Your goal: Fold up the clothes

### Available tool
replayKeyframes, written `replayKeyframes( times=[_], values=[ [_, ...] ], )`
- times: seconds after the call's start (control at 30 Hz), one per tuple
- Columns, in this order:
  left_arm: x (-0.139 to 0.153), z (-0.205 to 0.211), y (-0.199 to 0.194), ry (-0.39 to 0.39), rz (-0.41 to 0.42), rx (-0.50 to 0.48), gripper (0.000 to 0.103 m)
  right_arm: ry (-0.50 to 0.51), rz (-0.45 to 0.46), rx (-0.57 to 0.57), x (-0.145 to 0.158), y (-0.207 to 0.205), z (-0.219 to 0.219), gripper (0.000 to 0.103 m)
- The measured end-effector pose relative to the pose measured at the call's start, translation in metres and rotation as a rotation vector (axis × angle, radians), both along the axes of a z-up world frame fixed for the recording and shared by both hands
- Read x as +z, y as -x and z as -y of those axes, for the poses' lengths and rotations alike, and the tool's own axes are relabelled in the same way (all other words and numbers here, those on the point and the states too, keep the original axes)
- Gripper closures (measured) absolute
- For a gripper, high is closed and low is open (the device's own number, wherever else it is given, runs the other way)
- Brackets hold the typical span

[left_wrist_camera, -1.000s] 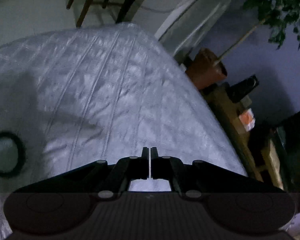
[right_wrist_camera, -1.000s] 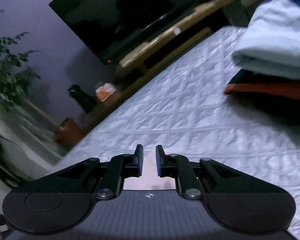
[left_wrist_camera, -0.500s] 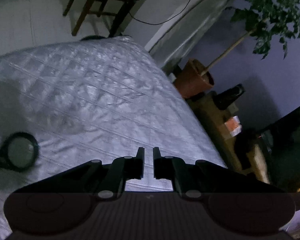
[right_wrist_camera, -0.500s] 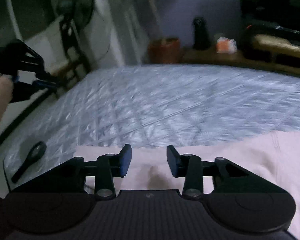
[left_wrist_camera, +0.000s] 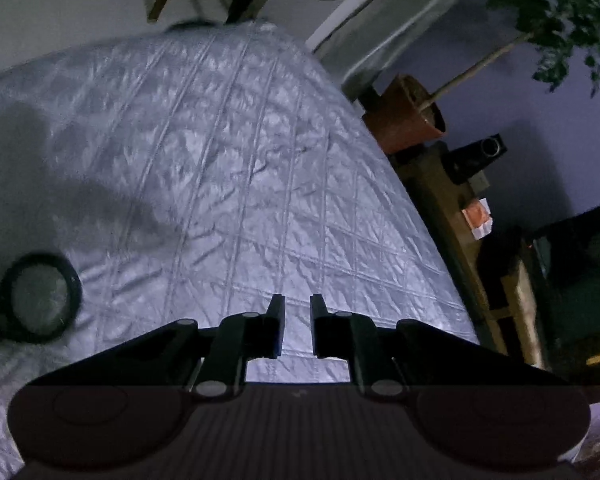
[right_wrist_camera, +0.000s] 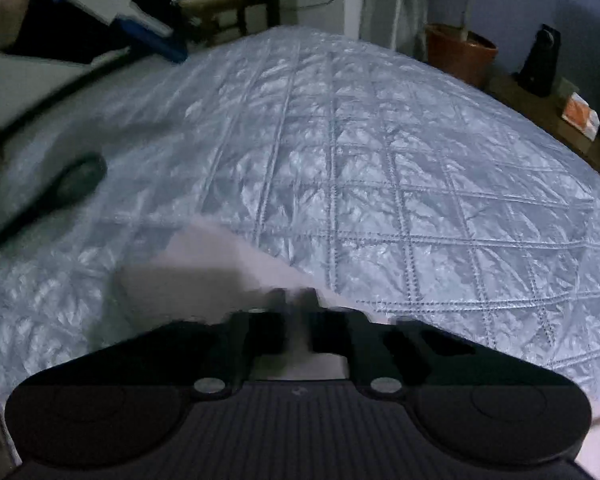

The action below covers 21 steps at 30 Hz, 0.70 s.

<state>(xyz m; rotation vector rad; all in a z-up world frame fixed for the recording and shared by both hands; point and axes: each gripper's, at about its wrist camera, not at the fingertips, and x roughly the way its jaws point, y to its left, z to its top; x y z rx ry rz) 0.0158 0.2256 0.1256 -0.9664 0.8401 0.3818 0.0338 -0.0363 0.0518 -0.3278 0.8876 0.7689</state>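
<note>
Through the left wrist camera we look down on a quilted silver bedspread (left_wrist_camera: 228, 184). Our left gripper (left_wrist_camera: 297, 322) hovers over it with its jaws a little apart and opening, nothing between them. A black-rimmed magnifying glass (left_wrist_camera: 40, 296) lies on the quilt at the left. Past the bed's far edge we see a terracotta plant pot (left_wrist_camera: 408, 116) and a low wooden shelf (left_wrist_camera: 452, 208) carrying a small orange box (left_wrist_camera: 477, 216).

Through the right wrist camera, our right gripper (right_wrist_camera: 299, 300) is pressed together on the edge of a pale pink garment (right_wrist_camera: 220, 256), which spreads over the quilt just ahead of the fingertips and also shows at the lower right corner. The picture is blurred. At upper left, a hand (right_wrist_camera: 4, 8) and the other gripper's blue and white body appear beyond the bed.
</note>
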Motion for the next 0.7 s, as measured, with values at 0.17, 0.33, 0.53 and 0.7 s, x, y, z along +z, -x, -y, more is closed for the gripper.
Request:
replayKeyframes(
  times=[0.17, 0.33, 0.53, 0.7],
  values=[
    [-0.001, -0.008, 0.003, 0.009, 0.005, 0.026, 0.093, -0.015, 0.146, -0.16, 0.015, -0.028, 0.001, 0.103],
    [-0.004, -0.013, 0.004, 0.028, -0.002, 0.039, 0.092, -0.153, 0.048, -0.009, 0.051, -0.042, -0.003, 0.067],
    [-0.003, -0.007, -0.002, 0.007, -0.022, -0.004, 0.088, 0.044, -0.039, 0.193, 0.015, -0.023, -0.031, 0.059],
    [-0.006, -0.005, -0.006, -0.004, -0.048, -0.026, 0.085, 0.026, -0.069, 0.2, 0.001, -0.02, -0.026, 0.057]
  ],
)
